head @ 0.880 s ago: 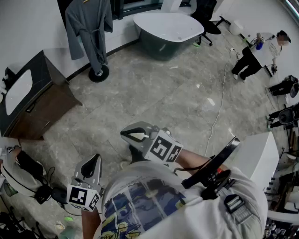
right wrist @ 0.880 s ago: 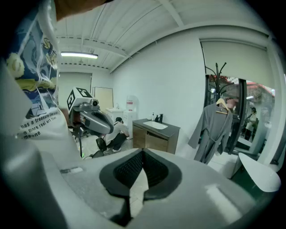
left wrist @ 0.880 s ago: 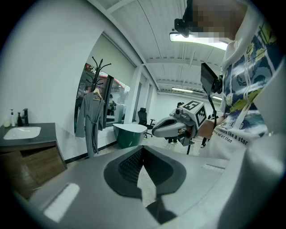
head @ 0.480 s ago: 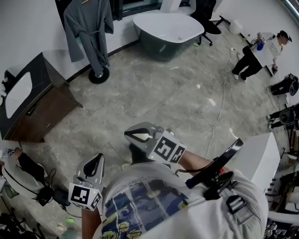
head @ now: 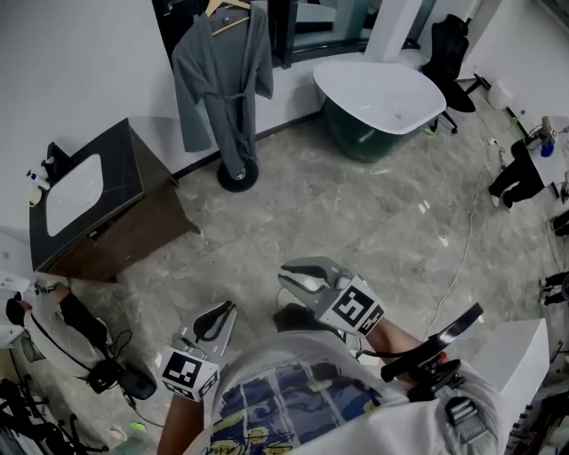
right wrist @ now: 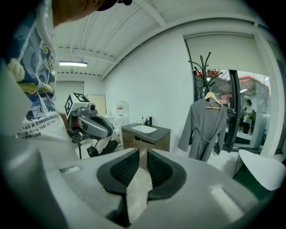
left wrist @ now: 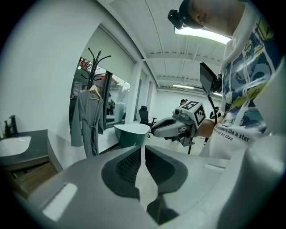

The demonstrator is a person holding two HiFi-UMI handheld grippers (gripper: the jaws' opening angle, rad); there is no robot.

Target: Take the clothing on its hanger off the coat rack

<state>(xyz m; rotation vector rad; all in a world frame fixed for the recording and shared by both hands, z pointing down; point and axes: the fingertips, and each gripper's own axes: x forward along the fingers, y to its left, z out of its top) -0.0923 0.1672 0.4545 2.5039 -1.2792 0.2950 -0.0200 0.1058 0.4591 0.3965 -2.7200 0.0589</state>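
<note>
A grey robe (head: 222, 80) hangs on a wooden hanger (head: 227, 11) on the black coat rack (head: 237, 173) by the far wall. It also shows in the left gripper view as the robe (left wrist: 87, 120) and in the right gripper view as the robe (right wrist: 205, 127). Both grippers are held close to the person's body, far from the rack. My left gripper (head: 216, 320) (left wrist: 143, 150) is shut and holds nothing. My right gripper (head: 302, 280) (right wrist: 143, 154) points toward the rack, its jaws a narrow gap apart with nothing between them.
A dark vanity with a white sink (head: 89, 191) stands left of the rack. A white-rimmed bathtub (head: 378, 98) sits to its right, with an office chair (head: 449, 44) behind. Cables and gear (head: 98, 364) lie at the lower left. Grey stone floor (head: 338, 213) stretches between me and the rack.
The head view has swung so the rack, robe, vanity and tub sit lower and more to the right. Both grippers stay low by the body, shifted slightly right.
</note>
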